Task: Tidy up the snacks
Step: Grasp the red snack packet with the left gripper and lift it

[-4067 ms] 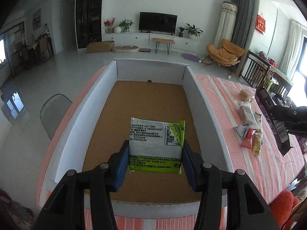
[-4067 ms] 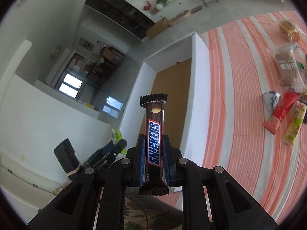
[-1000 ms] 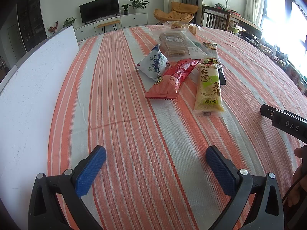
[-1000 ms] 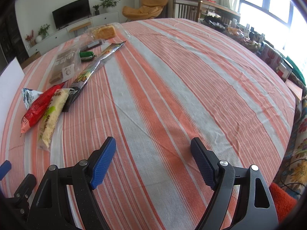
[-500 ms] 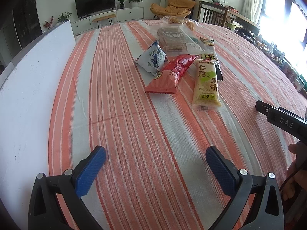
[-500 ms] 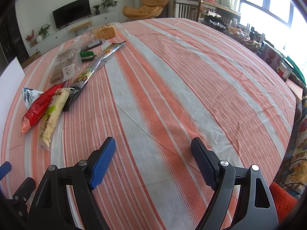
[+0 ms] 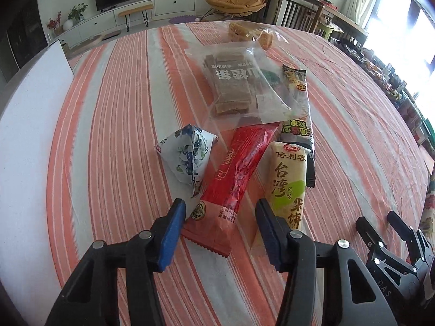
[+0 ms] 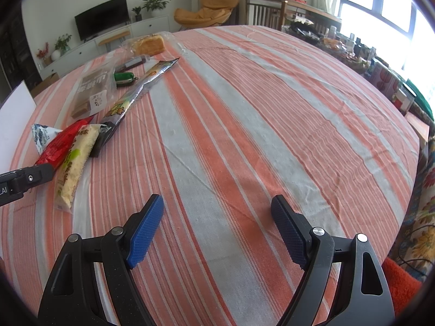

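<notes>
My left tongs (image 7: 218, 212) have just been closing, now narrow around the long red foil snack packet (image 7: 233, 184), pads apparently not pressing; my right tongs (image 8: 217, 212) gape wide over bare striped cloth (image 8: 244, 135).

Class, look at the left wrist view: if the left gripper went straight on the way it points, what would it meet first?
Most likely the red snack packet, whose near end already lies between the jaws of the left gripper, which have just been closing; whether they touch it is unclear.

Black grippers (image 8: 217, 228), blue ribbed jaws
</notes>
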